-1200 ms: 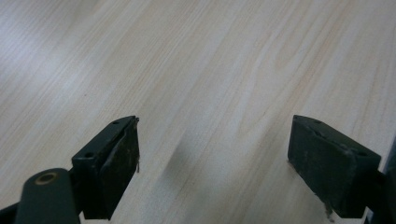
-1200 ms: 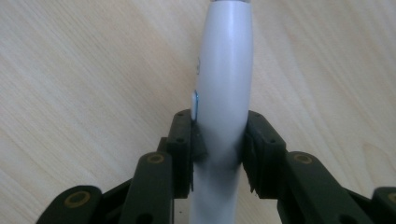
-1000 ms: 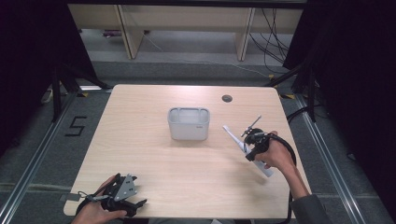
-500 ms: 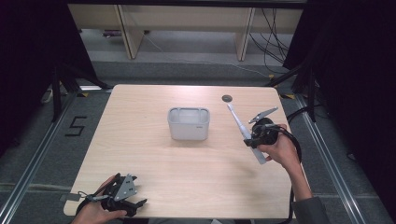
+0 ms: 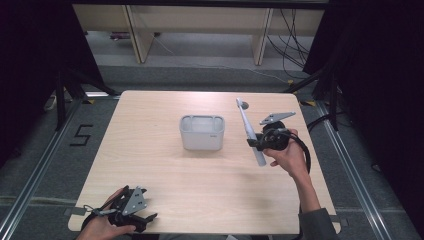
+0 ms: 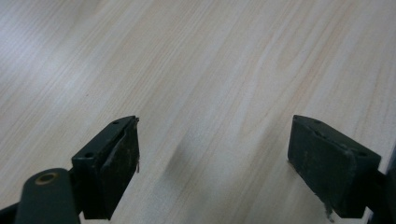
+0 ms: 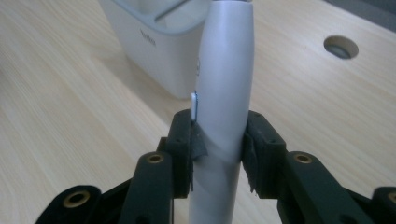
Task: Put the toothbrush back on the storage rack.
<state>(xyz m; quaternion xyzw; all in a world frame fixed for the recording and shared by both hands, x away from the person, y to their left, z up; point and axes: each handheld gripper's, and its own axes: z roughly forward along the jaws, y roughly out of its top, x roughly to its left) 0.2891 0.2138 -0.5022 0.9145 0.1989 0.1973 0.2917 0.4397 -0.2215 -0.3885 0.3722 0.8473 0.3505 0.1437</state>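
My right gripper (image 5: 256,143) is shut on a long grey stick-shaped tool (image 5: 248,130), held above the table at the right with its upper end tilted away from me. In the right gripper view the tool (image 7: 226,93) rises between the black jaws of the right gripper (image 7: 218,149), which pinch it from both sides. A grey rectangular container (image 5: 202,132) stands at the table's middle, left of the tool; its wall (image 7: 154,51) shows close behind the tool. My left gripper (image 5: 142,220) rests at the near left corner, open, and in its own view the left gripper (image 6: 212,163) has bare wood between the jaws.
A round cable hole (image 5: 243,105) sits in the wooden tabletop (image 5: 150,170) near its far edge, also a hole (image 7: 341,46) right of the tool. Shelving and cables stand beyond the table's far side. A metal frame rail (image 5: 35,170) runs along the floor at left.
My right gripper has lifted the grey tool and carried it away from me and leftward, turning it more upright, closer to the container. The left gripper has stayed put.
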